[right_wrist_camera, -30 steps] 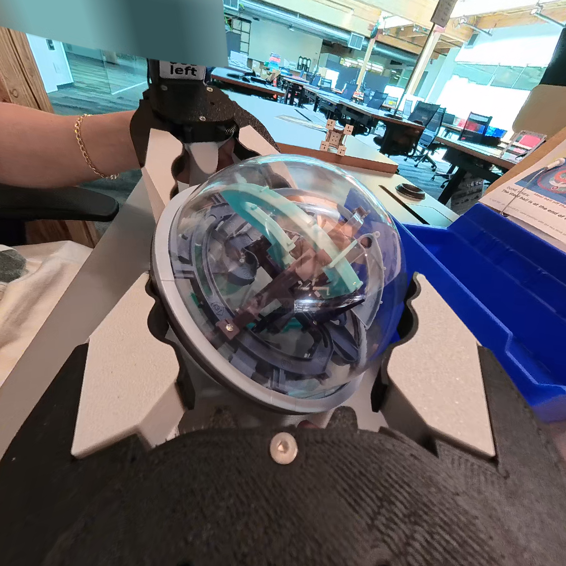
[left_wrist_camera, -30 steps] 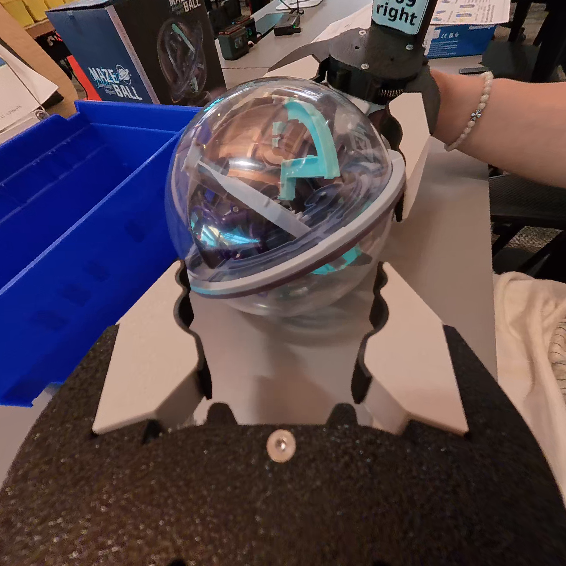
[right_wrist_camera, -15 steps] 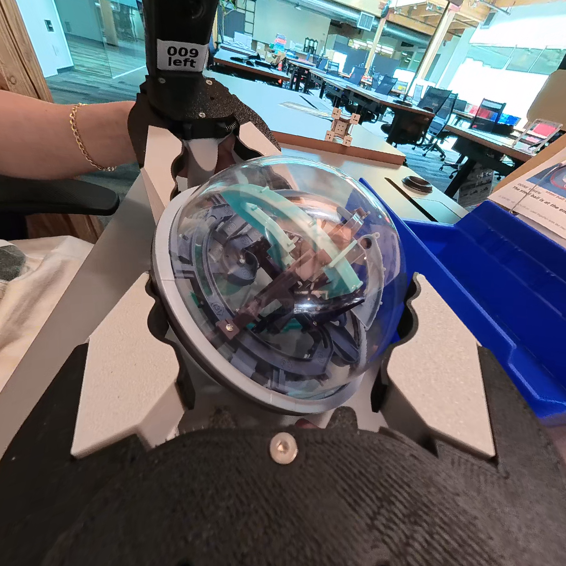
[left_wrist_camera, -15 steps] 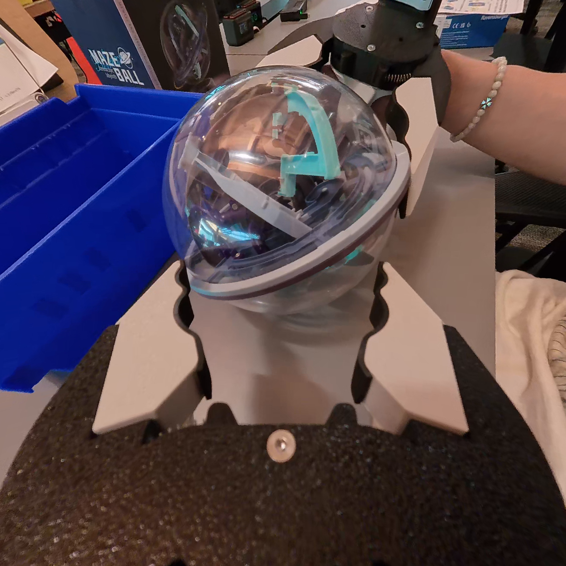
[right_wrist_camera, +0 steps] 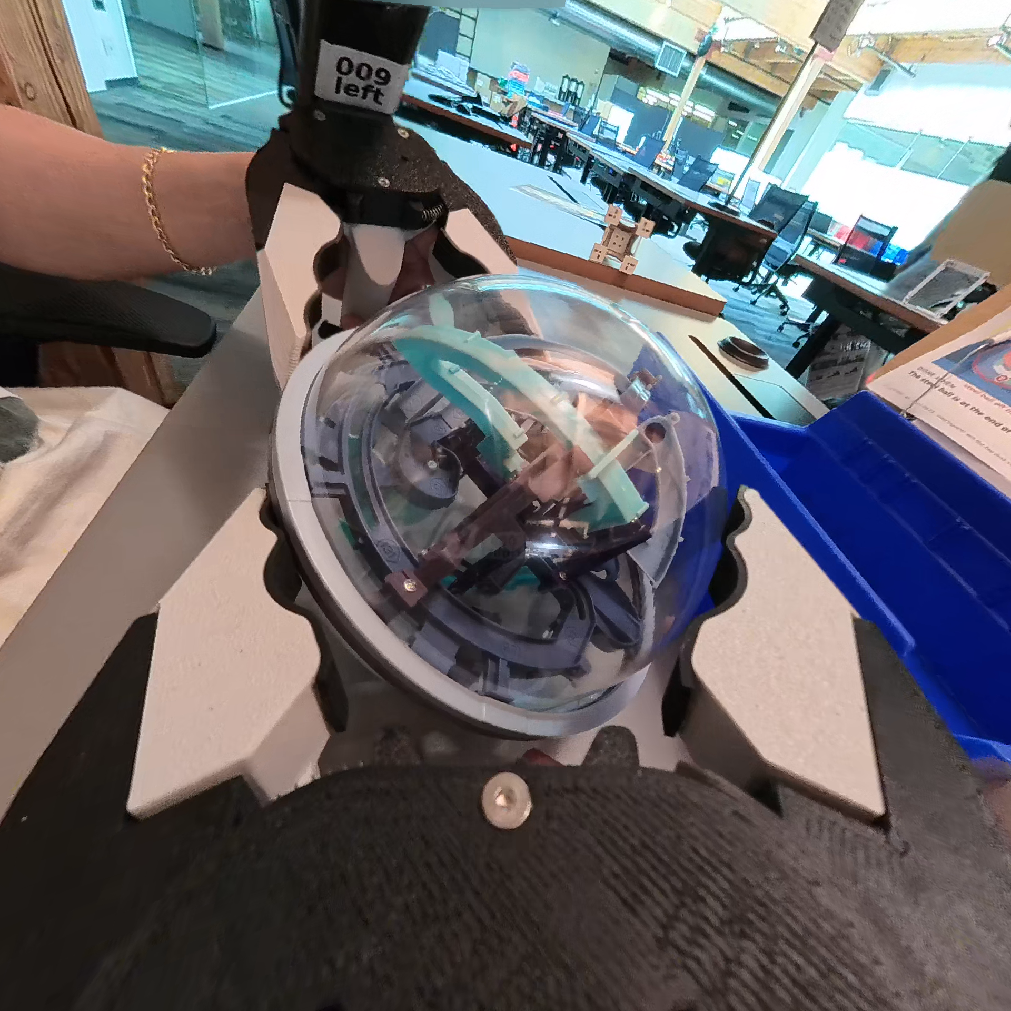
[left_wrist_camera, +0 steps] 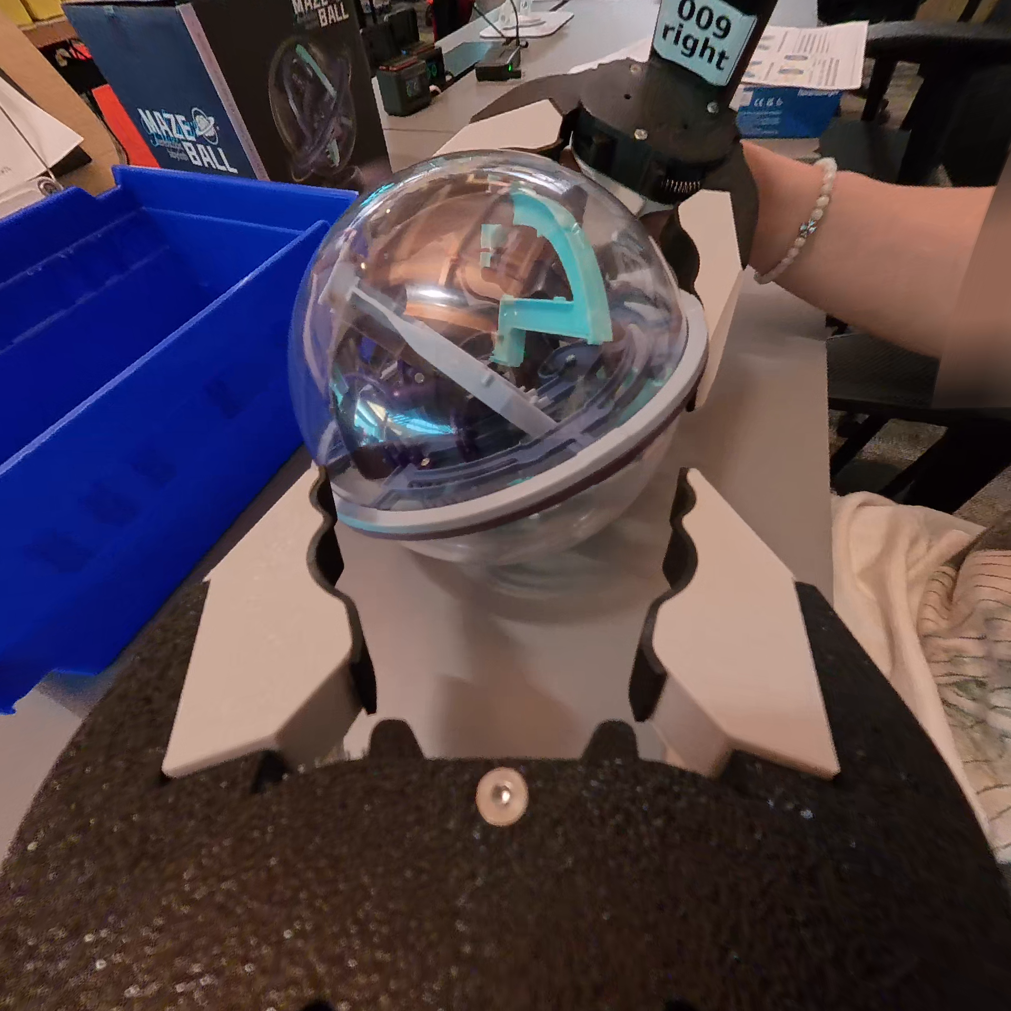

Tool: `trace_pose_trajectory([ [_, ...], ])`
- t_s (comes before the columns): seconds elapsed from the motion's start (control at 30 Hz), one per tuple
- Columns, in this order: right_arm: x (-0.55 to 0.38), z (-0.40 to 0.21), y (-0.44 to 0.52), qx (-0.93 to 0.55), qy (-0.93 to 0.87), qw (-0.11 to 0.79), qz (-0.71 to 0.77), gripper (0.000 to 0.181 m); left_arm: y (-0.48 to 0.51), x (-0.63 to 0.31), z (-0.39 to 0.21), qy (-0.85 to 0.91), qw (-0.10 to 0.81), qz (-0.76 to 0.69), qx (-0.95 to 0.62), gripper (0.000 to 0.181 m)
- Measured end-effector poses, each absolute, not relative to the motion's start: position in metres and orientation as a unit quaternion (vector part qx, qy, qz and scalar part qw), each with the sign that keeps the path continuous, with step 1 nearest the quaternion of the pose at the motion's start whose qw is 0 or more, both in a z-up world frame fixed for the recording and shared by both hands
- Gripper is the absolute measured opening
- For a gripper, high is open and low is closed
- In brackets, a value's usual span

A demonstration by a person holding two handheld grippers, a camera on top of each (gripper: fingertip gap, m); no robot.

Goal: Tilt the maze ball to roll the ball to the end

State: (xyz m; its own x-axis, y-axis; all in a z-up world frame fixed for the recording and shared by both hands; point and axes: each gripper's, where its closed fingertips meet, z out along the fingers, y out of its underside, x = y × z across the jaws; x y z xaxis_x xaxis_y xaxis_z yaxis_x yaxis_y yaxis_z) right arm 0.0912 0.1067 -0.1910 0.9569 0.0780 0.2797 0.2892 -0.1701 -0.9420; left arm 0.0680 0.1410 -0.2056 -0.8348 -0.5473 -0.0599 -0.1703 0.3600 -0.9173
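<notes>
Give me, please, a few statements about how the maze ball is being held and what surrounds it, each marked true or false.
1. The maze ball sits between the left gripper and the right gripper, one on each side. True.
2. The maze ball's grey rim band lies level. False: it is tilted, higher on the right in the left wrist view.
3. A blue plastic bin stands beside the ball. True.
4. The maze ball lies inside the blue bin. False: it is outside, over the grey table.
5. The ball's shell is opaque. False: it is clear, showing a teal track.
</notes>
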Motion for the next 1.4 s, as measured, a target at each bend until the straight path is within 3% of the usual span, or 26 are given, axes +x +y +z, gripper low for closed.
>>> trace_pose_trajectory([
  [0.3,0.076,-0.191,0.111,-0.756,-0.171,0.617,-0.135,0.151,0.135,0.065,-0.202,0.798,0.174,-0.54,-0.203,0.131],
  [0.6,0.065,-0.203,0.114,-0.763,-0.162,0.607,-0.153,0.152,0.125,0.062,-0.209,0.788,0.115,-0.57,-0.204,0.156],
  [1.07,0.061,-0.184,0.119,-0.706,-0.107,0.69,-0.117,0.157,0.118,0.067,-0.208,0.74,0.085,-0.633,-0.211,0.157],
  [1.4,0.056,-0.167,0.121,-0.704,-0.135,0.68,-0.155,0.157,0.119,0.064,-0.193,0.739,0.11,-0.642,-0.173,0.157],
])
